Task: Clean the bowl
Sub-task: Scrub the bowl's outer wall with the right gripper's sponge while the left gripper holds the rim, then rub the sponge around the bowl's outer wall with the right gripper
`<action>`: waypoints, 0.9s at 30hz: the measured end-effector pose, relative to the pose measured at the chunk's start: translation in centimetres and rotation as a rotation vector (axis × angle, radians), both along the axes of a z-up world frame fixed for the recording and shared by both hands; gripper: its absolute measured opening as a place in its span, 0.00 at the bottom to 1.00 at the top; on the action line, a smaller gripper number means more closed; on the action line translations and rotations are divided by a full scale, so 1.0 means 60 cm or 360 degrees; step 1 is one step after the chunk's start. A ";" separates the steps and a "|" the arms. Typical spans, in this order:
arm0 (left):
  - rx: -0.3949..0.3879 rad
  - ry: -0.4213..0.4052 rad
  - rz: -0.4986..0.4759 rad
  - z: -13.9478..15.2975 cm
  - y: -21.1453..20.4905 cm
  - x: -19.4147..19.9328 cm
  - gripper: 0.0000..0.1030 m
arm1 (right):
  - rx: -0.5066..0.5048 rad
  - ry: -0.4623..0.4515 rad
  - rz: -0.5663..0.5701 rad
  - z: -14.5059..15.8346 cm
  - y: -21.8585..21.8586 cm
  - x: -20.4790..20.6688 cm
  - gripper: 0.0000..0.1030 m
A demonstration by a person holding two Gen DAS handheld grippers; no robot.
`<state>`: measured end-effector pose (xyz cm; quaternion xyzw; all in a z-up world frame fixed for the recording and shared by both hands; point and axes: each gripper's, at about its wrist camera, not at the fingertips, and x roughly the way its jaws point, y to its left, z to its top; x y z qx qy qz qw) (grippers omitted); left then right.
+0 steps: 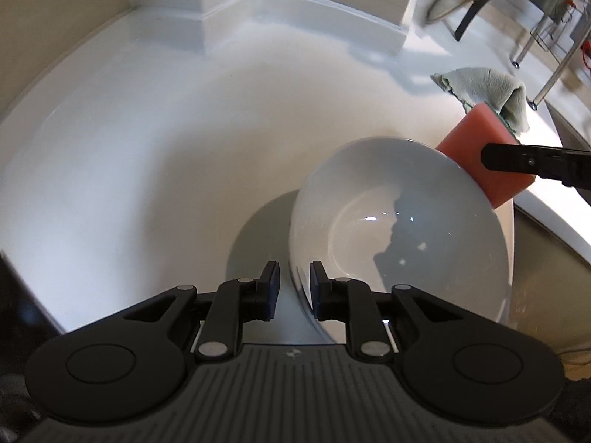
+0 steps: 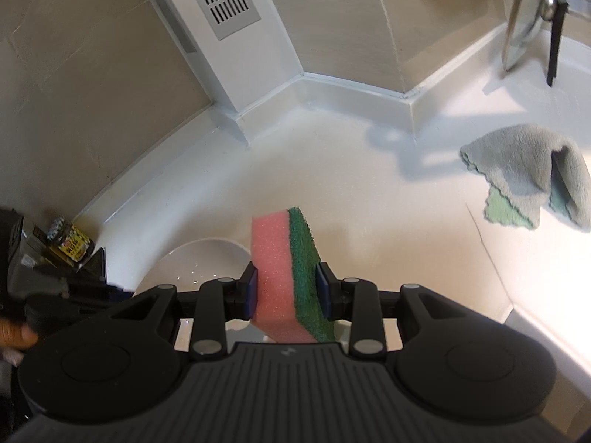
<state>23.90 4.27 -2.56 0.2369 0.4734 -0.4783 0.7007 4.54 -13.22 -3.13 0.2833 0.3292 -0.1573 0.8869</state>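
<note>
A white bowl (image 1: 399, 221) hangs tilted above the white counter (image 1: 147, 147), with its shadow beneath it. My left gripper (image 1: 294, 291) is shut on its near rim, one pad inside the bowl and one outside. My right gripper (image 2: 286, 291) is shut on a pink sponge (image 2: 273, 280) with a green scouring face. In the left wrist view the sponge (image 1: 480, 155) sits just behind the bowl's far right rim, and I cannot tell whether they touch. The bowl (image 2: 192, 262) shows low and left of the sponge in the right wrist view.
A crumpled grey-green cloth (image 2: 528, 173) lies on the counter to the right. A glass pot lid (image 2: 524, 18) leans at the back right near a wire rack (image 1: 546, 37). A small jar (image 2: 70, 243) stands by the wall at left. A hand (image 2: 14, 332) grips the left tool.
</note>
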 end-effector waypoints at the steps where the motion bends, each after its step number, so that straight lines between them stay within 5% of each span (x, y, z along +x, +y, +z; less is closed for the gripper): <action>1: 0.0003 -0.0015 -0.0036 -0.001 -0.002 -0.001 0.16 | 0.0007 -0.0001 -0.0004 0.000 0.001 -0.002 0.27; 3: 0.0034 -0.0072 -0.0128 0.001 -0.010 -0.005 0.14 | -0.0012 0.0018 0.0038 0.002 0.003 0.000 0.27; 8: 0.0139 -0.0372 -0.0649 0.000 -0.055 -0.020 0.16 | -0.0154 0.0115 0.0211 0.012 0.010 0.020 0.27; 11: 0.0124 -0.0399 -0.0848 -0.001 -0.071 -0.016 0.17 | -0.0296 0.0146 0.0250 0.018 0.023 0.030 0.27; 13: 0.0095 -0.0342 -0.0757 -0.001 -0.077 -0.003 0.16 | -0.0267 0.0130 0.0212 0.016 0.016 0.029 0.27; 20: 0.0044 -0.0056 -0.0079 0.004 -0.030 0.007 0.18 | -0.0019 0.0016 0.0083 0.004 -0.011 0.007 0.27; 27: 0.0058 -0.0158 -0.0048 0.001 -0.007 -0.028 0.16 | -0.0013 0.0026 0.0086 0.004 0.004 0.005 0.27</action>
